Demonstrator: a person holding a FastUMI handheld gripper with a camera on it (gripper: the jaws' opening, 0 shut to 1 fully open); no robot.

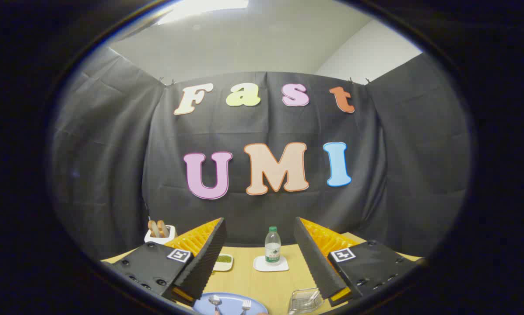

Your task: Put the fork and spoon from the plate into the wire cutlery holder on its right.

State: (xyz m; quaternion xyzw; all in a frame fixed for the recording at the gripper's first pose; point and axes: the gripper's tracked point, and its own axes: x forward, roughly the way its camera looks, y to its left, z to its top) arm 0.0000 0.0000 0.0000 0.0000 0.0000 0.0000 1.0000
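The gripper (259,258) hangs with its two fingers spread wide and nothing between them, high above the wooden surface (248,280) and looking mostly at the booth wall. The blue plate (229,305) lies below and slightly left of the gap between the fingers, close under the camera. On it rest one spoon (215,301) and one fork (245,304), side by side, the spoon to the fork's left, both heads pointing away from the gripper so their long axes run roughly along the fingers' line. One wire cutlery holder (304,300) sits just right of the plate, under the right finger. The likely opening move is a dip down toward the plate. Beyond the plate stand one water bottle (272,246) on a white coaster (270,264), one small dish (223,261), and one white pot (160,234) holding sticks.
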